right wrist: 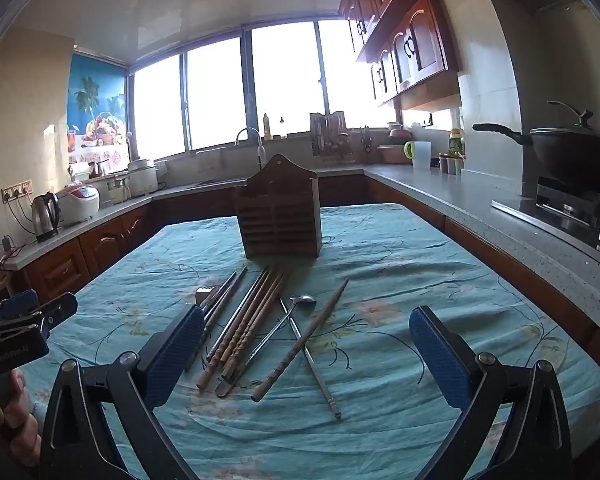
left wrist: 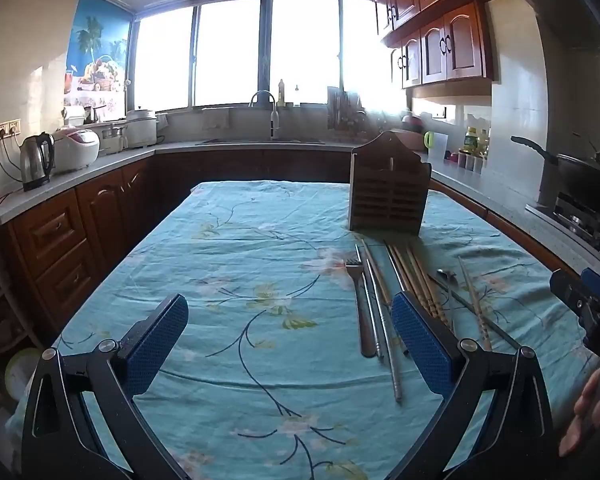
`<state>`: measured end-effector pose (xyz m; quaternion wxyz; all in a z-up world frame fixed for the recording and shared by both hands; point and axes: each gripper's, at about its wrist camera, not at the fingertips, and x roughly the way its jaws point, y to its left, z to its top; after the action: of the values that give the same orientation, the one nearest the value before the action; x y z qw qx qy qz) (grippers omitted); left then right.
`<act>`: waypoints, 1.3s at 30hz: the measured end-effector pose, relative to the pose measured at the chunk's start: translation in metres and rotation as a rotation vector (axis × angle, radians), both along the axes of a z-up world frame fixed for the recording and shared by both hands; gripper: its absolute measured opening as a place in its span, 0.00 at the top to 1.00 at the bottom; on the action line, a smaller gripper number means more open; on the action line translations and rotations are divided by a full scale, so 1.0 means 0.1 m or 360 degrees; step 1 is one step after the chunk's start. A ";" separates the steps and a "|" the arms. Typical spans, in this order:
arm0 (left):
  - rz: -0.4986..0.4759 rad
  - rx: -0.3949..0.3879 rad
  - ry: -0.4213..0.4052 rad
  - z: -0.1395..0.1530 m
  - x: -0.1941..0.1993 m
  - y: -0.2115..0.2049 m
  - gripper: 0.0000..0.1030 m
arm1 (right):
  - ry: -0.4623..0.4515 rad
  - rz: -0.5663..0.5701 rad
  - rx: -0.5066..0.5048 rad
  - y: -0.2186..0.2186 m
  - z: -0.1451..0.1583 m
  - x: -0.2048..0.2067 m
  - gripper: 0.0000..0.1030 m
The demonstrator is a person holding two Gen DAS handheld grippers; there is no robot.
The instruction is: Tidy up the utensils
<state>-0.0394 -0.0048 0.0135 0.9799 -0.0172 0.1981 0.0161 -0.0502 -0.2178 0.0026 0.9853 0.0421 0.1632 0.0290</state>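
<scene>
A brown slatted wooden utensil holder (left wrist: 388,188) (right wrist: 280,212) stands upright on the teal floral tablecloth (left wrist: 240,240) (right wrist: 400,260). In front of it lie loose utensils: a fork (left wrist: 362,304) (right wrist: 206,294), metal chopsticks (left wrist: 384,320) (right wrist: 312,356), a bundle of wooden chopsticks (left wrist: 418,280) (right wrist: 244,328), one separate wooden chopstick (right wrist: 300,344) and a metal spoon (left wrist: 448,276) (right wrist: 304,300). My left gripper (left wrist: 290,344) hovers open to the left of the pile, holding nothing. My right gripper (right wrist: 308,356) hovers open over the near ends of the utensils, touching none.
Kitchen counters surround the table on three sides. A kettle (left wrist: 38,160) and rice cooker (left wrist: 76,148) sit on the left counter, a sink tap (left wrist: 268,112) at the back, a wok (right wrist: 572,152) on the stove at the right. A hand (left wrist: 584,420) holds the right gripper.
</scene>
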 end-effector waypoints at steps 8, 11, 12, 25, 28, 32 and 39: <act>-0.0006 -0.0003 -0.0002 0.01 0.00 -0.02 0.00 | -0.0002 0.0004 0.0038 -0.02 -0.01 0.02 0.00; -0.0009 -0.0004 -0.0002 0.01 0.00 -0.03 0.00 | -0.0009 0.0000 0.0032 -0.03 -0.05 0.02 0.00; -0.0012 -0.0005 0.0001 0.00 0.01 -0.04 0.00 | -0.0008 0.0004 0.0036 -0.02 -0.05 0.03 0.00; -0.0019 -0.0027 0.0014 -0.02 0.03 -0.02 0.00 | 0.0011 0.0014 0.0009 0.00 -0.04 0.04 0.00; -0.0020 -0.0034 0.0015 -0.02 0.03 -0.01 0.00 | 0.0015 0.0017 0.0013 0.00 -0.04 0.05 0.00; -0.0024 -0.0041 0.0023 -0.03 0.04 0.00 0.00 | 0.0022 0.0017 0.0036 -0.01 -0.04 0.05 0.00; -0.0052 -0.0097 0.0121 -0.04 0.17 0.04 0.00 | 0.0092 0.0038 0.0055 -0.02 -0.04 0.12 0.00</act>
<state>-0.0228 -0.0010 0.0096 0.9709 -0.0430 0.2357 -0.0053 -0.0386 -0.2198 -0.0016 0.9788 0.0579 0.1917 0.0425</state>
